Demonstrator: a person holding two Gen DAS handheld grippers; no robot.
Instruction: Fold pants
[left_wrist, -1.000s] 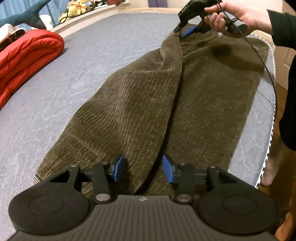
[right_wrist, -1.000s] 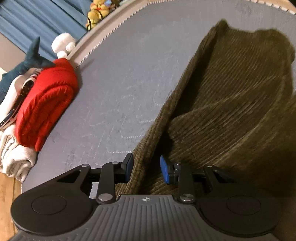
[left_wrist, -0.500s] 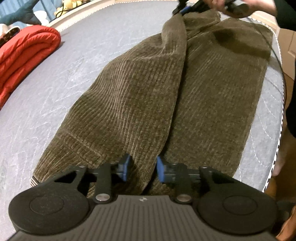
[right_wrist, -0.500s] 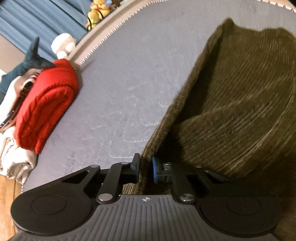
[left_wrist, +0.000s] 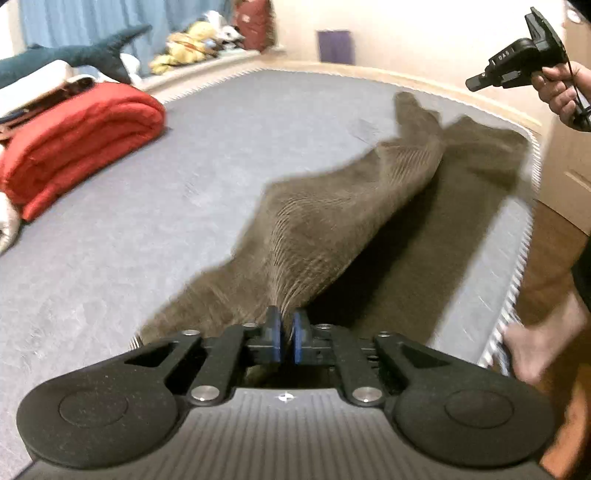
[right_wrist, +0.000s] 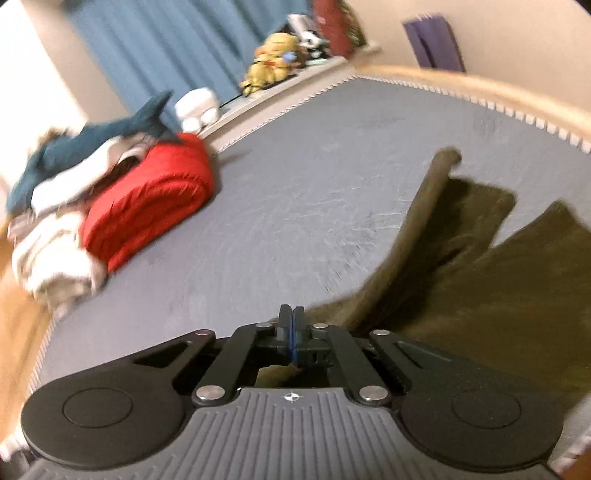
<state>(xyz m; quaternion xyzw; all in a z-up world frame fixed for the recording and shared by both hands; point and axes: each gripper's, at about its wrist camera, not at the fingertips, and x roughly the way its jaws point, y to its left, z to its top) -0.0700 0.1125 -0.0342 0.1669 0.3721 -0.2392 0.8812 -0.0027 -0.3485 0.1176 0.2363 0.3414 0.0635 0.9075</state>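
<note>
While both hand-held grippers, left (left_wrist: 286, 334) and right (right_wrist: 291, 334), pinch the pants (left_wrist: 325, 236) lifted off the bed (left_wrist: 155, 229), carry the raised leg evenly toward 3 o'clock, keeping the cloth taut.

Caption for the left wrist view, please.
Left claw shut on brown corduroy pants, lifting one leg off the grey mattress.
</note>
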